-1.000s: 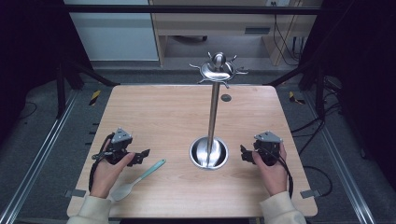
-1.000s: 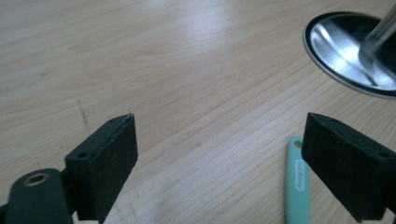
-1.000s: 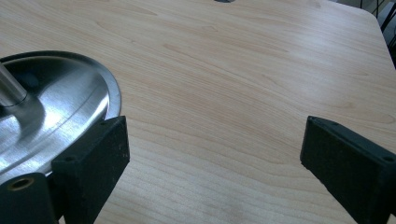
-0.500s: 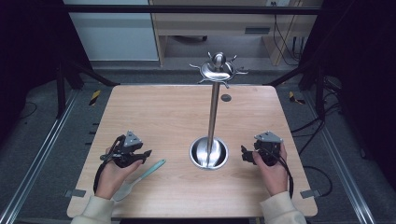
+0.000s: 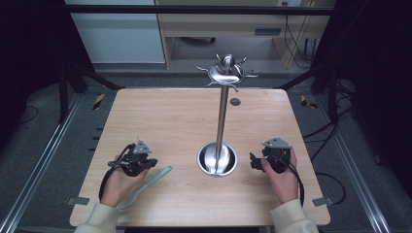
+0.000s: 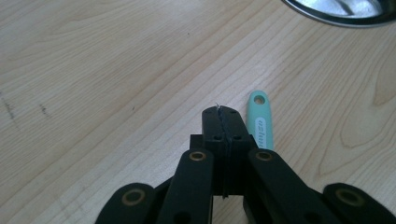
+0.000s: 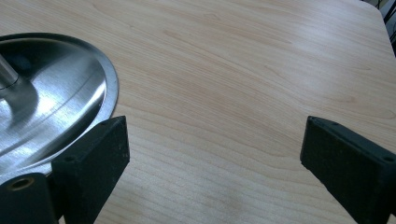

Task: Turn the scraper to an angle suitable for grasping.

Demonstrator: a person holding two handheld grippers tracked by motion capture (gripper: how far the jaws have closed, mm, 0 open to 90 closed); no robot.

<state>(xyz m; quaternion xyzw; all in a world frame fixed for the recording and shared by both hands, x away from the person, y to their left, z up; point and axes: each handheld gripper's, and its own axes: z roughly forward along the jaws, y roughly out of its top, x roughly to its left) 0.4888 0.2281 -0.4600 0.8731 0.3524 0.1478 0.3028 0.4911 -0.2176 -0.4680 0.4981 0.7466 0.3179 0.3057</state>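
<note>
Lab recording rig, wooden table [image 5: 160, 116] in aluminium frame [image 5: 39, 165], floor cables [image 5: 335, 131]

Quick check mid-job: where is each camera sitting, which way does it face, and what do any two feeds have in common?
High view: above the person's side, looking forward and down on the table; both hands, left gripper, right gripper.
Left gripper view: rides the left gripper, looks along its shut jaws at the mint spatula handle.
Right gripper view: rides the right gripper, looks between its open jaws across bare wood.
Shared: all three show the steel stand's base.
</note>
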